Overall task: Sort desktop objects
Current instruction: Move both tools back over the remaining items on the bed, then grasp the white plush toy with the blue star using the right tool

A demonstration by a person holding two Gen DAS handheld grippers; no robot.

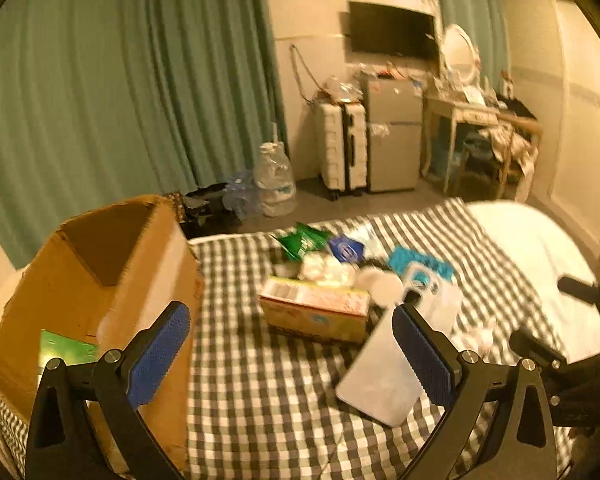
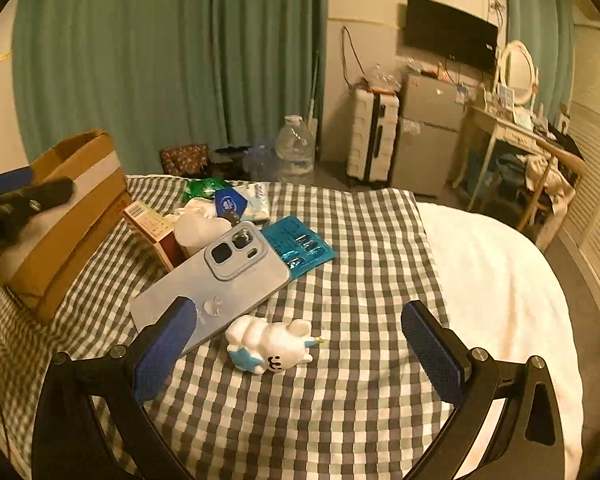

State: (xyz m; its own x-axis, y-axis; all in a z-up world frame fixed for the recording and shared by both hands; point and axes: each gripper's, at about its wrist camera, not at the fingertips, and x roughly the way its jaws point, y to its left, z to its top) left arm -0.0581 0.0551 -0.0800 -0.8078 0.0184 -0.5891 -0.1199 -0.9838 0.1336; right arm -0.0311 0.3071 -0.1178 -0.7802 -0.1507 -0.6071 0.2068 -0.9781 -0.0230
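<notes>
A checked cloth (image 2: pixel 360 248) covers the bed. On it lie a grey phone (image 2: pixel 220 280), a white toy figure (image 2: pixel 270 344), a blue blister pack (image 2: pixel 300 246), a tissue box (image 1: pixel 316 308), a green packet (image 1: pixel 304 240) and a blue packet (image 1: pixel 346 249). A cardboard box (image 1: pixel 100 280) stands at the left with a green item (image 1: pixel 66 350) inside. My left gripper (image 1: pixel 290 354) is open and empty, between the box and the phone (image 1: pixel 384 372). My right gripper (image 2: pixel 300 346) is open and empty, with the toy between its fingers.
The white bed sheet (image 2: pixel 492 280) lies bare to the right. Beyond the bed are a water jug (image 1: pixel 274 182), a white suitcase (image 1: pixel 342 144), a small fridge (image 1: pixel 394 132) and a cluttered desk (image 1: pixel 484 120). Green curtains hang behind.
</notes>
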